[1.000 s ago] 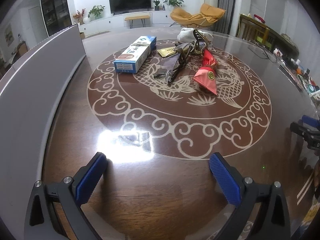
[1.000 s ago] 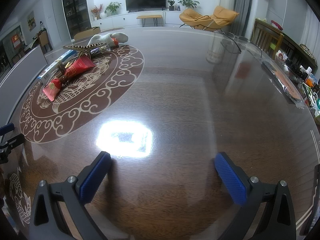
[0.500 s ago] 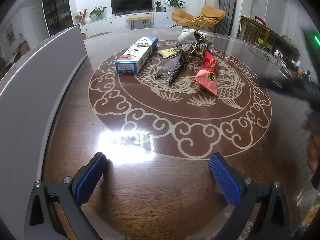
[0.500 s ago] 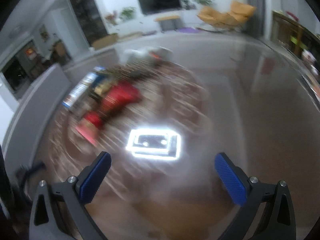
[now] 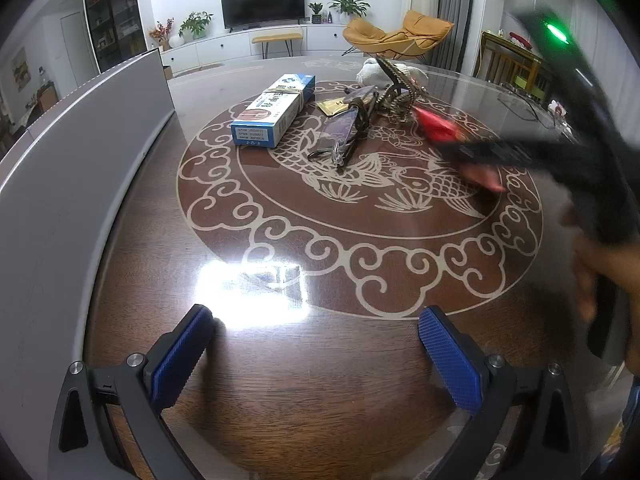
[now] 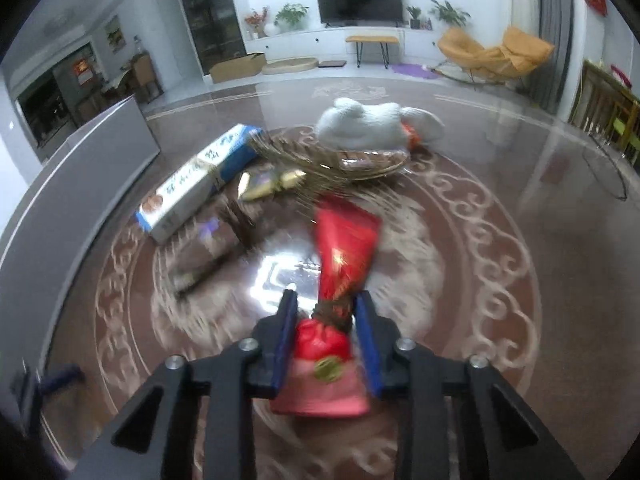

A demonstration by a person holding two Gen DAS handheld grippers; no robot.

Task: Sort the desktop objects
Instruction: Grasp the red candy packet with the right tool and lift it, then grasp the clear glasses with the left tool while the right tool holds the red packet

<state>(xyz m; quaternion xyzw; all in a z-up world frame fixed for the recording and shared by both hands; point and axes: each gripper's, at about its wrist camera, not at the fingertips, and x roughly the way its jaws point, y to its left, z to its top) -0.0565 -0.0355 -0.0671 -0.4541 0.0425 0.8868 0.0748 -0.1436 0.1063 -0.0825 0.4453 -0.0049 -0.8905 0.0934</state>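
A pile of objects lies on the round patterned table: a blue and white box (image 5: 276,109), dark glasses (image 5: 346,130), a gold packet (image 5: 331,106), a starfish-shaped holder (image 5: 394,88), a white cloth (image 6: 362,122) and a red pouch (image 6: 344,256). My right gripper (image 6: 326,308) has its fingers closed around the tied neck of the red pouch. It shows blurred in the left wrist view (image 5: 472,152), over the pouch (image 5: 440,130). My left gripper (image 5: 316,344) is open and empty above the near table.
A grey panel (image 5: 72,152) runs along the table's left edge. The box also shows in the right wrist view (image 6: 196,184), left of the pouch. A cable (image 5: 524,108) lies at the far right. A person's hand (image 5: 600,276) is at right.
My right gripper swung left across the table to the pile and closed on the red pouch's neck. My left gripper stayed in place, open.
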